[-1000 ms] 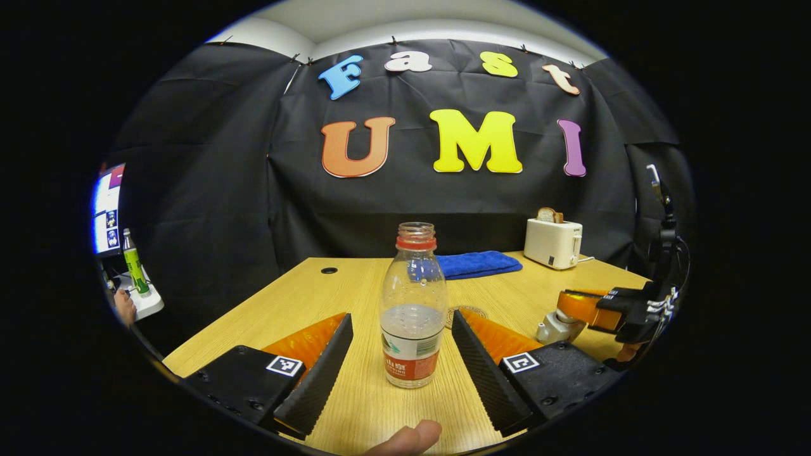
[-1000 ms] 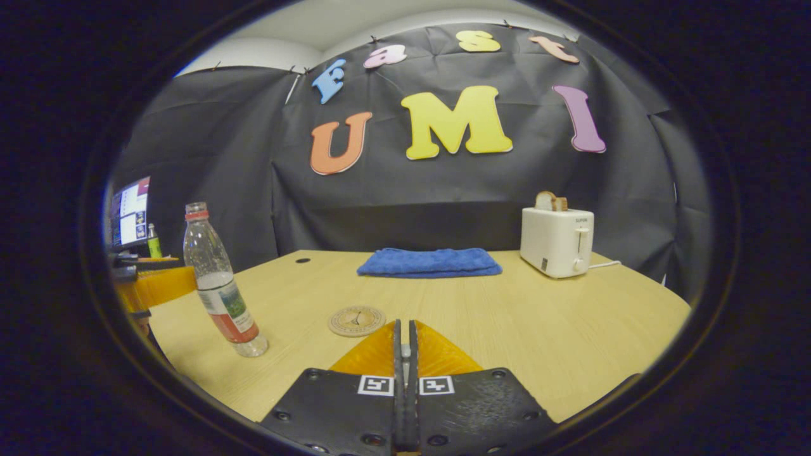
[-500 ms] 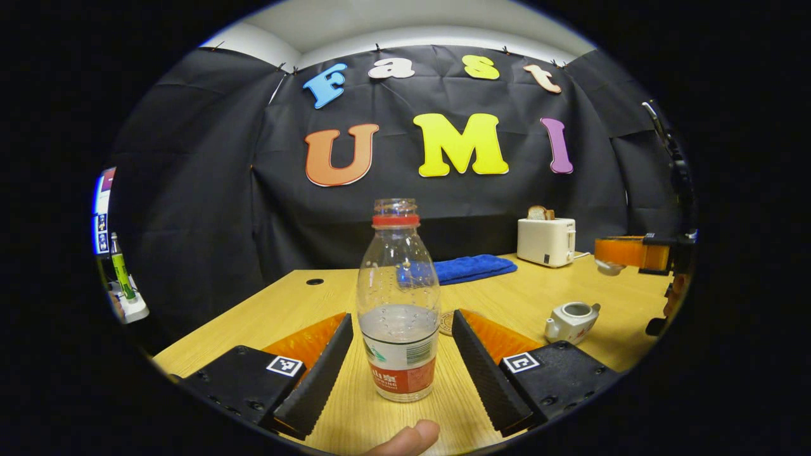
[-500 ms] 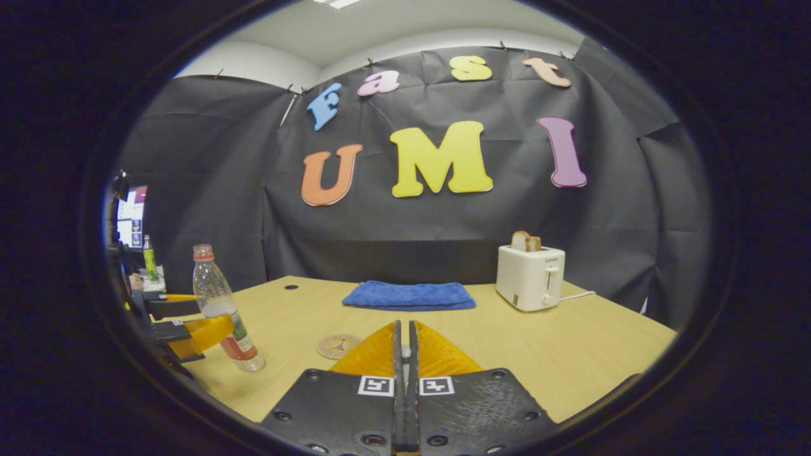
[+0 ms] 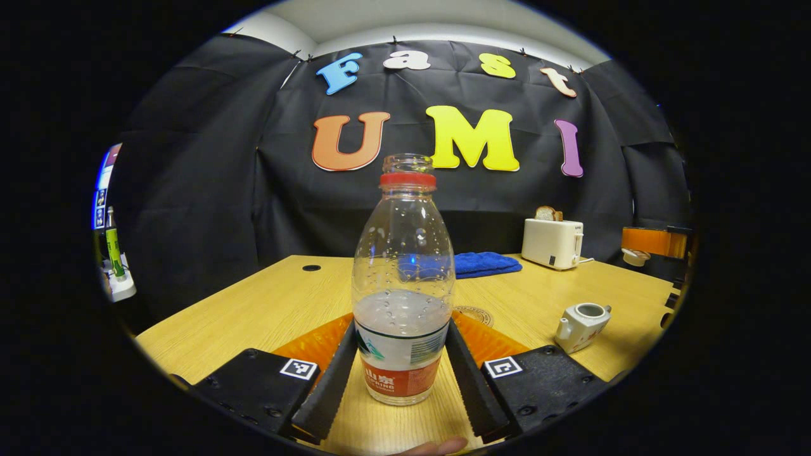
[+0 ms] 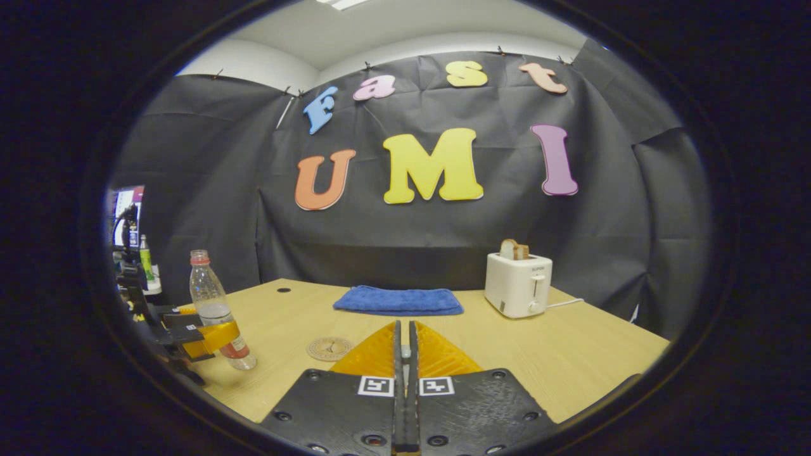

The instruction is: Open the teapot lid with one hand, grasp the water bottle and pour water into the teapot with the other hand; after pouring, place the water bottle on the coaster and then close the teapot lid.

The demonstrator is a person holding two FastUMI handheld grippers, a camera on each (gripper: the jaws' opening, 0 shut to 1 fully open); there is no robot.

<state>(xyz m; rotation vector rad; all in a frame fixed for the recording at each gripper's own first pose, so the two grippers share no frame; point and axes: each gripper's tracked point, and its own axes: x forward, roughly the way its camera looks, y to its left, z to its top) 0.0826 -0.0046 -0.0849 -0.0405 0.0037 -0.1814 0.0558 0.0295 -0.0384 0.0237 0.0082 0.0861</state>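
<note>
1. Left gripper view: the water bottle stands upright on the table, capless mouth up, about a third full; the left gripper has its fingers against both sides of the label.
2. To the right, the teapot sits open, its lid held aloft at the right gripper's tips.
3. Right gripper view: that gripper looks closed, and the thin gap between its fingers hides the lid. The coaster lies beside the bottle; blue towel and toaster stand behind.

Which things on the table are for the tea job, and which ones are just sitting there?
For the job:
water bottle
teapot, lid off
lid
coaster

Just sitting there:
toaster with bread
blue towel
</note>
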